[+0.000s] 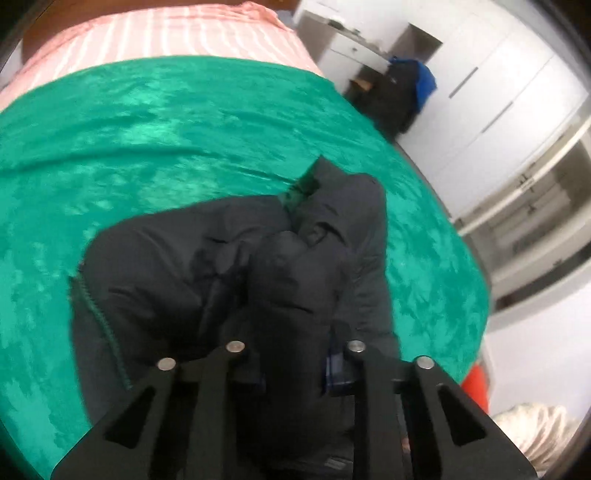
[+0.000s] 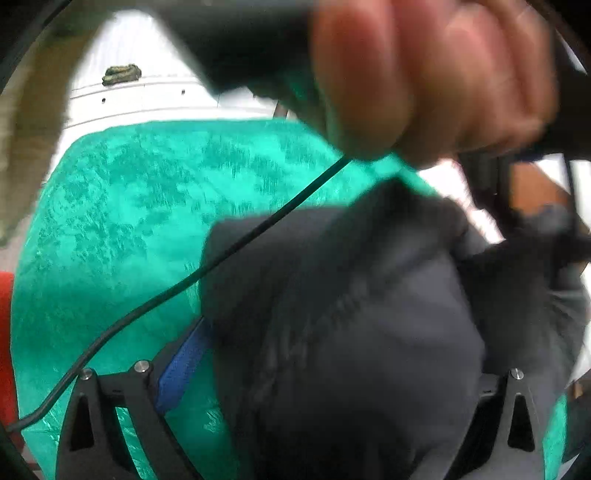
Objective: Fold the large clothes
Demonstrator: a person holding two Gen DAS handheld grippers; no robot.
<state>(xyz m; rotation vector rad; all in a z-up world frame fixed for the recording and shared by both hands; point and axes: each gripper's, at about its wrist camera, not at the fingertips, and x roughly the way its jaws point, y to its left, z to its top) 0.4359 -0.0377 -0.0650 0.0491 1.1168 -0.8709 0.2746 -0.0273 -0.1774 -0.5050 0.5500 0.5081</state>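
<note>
A large black padded jacket (image 1: 207,273) lies bunched on the green blanket (image 1: 147,140) of a bed. My left gripper (image 1: 295,365) is shut on a fold of the jacket, which bulges up between its fingers. In the right wrist view the jacket (image 2: 351,314) fills the space between the widely spread fingers of my right gripper (image 2: 332,387); one blue pad (image 2: 181,365) shows at the left. A blurred hand (image 2: 424,74) with the other gripper is close above.
A pink striped cover (image 1: 177,33) lies past the blanket. White wardrobes (image 1: 498,92) and a dark bag with blue (image 1: 410,85) stand to the right. A black cable (image 2: 184,284) crosses the blanket (image 2: 110,221). A white cabinet (image 2: 129,96) stands behind the bed.
</note>
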